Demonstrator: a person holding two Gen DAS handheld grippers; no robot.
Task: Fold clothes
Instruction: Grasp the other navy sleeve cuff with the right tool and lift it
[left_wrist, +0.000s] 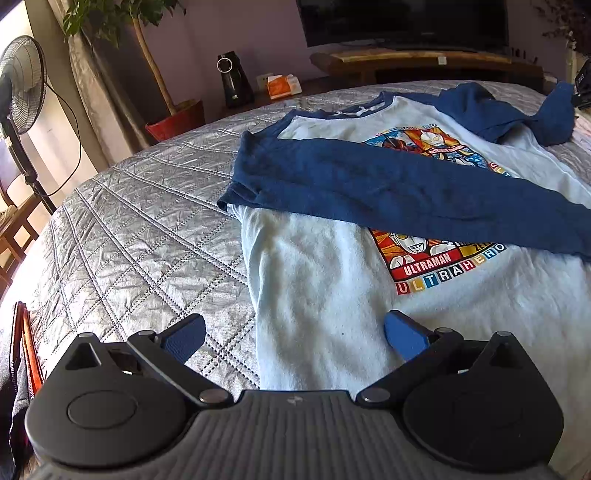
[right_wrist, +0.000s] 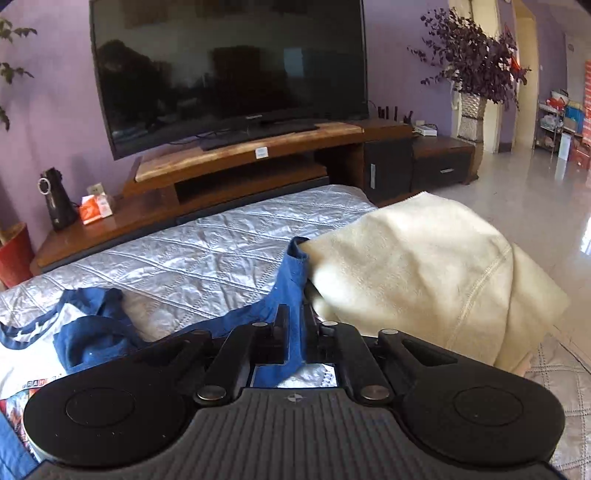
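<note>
A light blue shirt (left_wrist: 325, 295) with navy sleeves and an Ultraman print lies flat on the silver quilted bed (left_wrist: 140, 229). One navy sleeve (left_wrist: 369, 184) is folded across the chest. My left gripper (left_wrist: 295, 332) is open and empty, just above the shirt's lower left side. My right gripper (right_wrist: 294, 321) is shut on the cuff end of the other navy sleeve (right_wrist: 293, 280) and holds it lifted above the bed. The shirt's collar (right_wrist: 33, 328) shows at the left of the right wrist view.
A cream folded garment (right_wrist: 424, 269) lies on the bed's right side, next to the held sleeve. A TV (right_wrist: 229, 74) on a wooden stand (right_wrist: 240, 155) is beyond the bed. A fan (left_wrist: 22, 96) and a potted plant (left_wrist: 173, 122) stand on the left.
</note>
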